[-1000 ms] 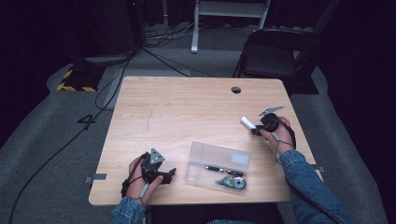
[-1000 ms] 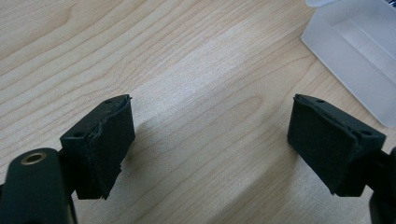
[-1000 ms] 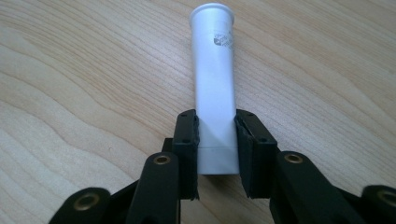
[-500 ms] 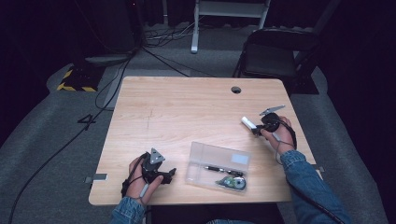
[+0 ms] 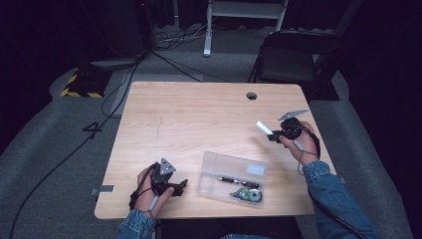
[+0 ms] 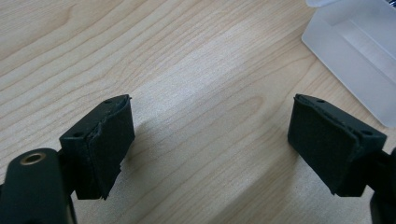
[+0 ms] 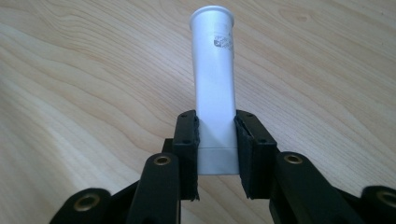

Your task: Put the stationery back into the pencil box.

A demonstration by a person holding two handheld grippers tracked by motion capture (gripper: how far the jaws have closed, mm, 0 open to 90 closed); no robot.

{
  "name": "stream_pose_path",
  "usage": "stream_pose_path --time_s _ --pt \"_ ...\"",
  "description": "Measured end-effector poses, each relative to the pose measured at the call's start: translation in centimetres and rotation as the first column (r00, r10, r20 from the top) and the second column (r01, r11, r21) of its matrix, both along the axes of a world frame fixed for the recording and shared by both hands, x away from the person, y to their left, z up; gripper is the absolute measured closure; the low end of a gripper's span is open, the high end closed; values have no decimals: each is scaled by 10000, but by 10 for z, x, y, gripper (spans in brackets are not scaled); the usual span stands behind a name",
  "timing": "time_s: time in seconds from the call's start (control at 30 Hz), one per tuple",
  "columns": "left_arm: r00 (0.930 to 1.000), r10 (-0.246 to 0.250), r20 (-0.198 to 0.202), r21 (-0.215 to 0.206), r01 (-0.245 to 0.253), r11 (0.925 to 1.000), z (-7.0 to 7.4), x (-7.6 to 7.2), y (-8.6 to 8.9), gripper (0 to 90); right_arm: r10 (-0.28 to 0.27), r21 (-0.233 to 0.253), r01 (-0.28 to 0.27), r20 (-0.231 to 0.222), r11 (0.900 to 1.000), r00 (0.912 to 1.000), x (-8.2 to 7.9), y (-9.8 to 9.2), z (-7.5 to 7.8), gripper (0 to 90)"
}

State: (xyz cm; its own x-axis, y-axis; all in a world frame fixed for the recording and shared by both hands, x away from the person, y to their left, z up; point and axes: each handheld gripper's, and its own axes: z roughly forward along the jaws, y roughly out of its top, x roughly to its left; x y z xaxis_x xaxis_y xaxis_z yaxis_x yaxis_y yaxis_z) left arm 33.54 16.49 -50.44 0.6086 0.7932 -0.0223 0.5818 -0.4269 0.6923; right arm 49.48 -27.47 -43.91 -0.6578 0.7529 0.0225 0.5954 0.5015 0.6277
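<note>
**White tube pinched at the right, left jaws spread by the box**

Right gripper (image 5: pixel 275 134) held over the right side of the table (image 5: pixel 199 114), jaws pressed on a white tube (image 5: pixel 264 128) – clamped near its flat, crimped end, with the round end pointing away toward the middle of the table. Seen along the jaws in the right gripper view: tube (image 7: pixel 215 88) sticking straight out between the two pads (image 7: pixel 187 140), small dark print near the far rim, bare wood beneath. Whether lifted off the wood or brushing it – cannot tell.

Left gripper (image 5: pixel 178 186) low at the near left edge, in the person's left hand (image 5: pixel 147 196), jaws spread wide with nothing between them. In the left gripper view, just wood grain between the pads (image 6: pixel 107 140), and a corner of a clear plastic box (image 6: pixel 355 56) at the upper right.

Box (image 5: pixel 219 164) lying open near the front edge, just beside the left gripper, well apart from the tube. Inside: a pen (image 5: pixel 236 180) and a small tape roller (image 5: pixel 249 195) side by side
</note>
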Motion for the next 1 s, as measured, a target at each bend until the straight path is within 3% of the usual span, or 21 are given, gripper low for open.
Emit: stream_pose_path --time_s 0.27,0.5,1.0 --pt "10000 3 -2 -4 -3 10000 0 0 0 150 644 203 -651 334 9977 9974 -19 10 24 719" --pt "10000 3 -4 -9 -3 10000 0 0 0 150 1085 303 -1096 354 9935 9935 -33 18 35 719" --pt "10000 6 -11 -7 -6 10000 0 0 0 150 2284 453 -2302 425 9721 9726 -72 39 60 718"
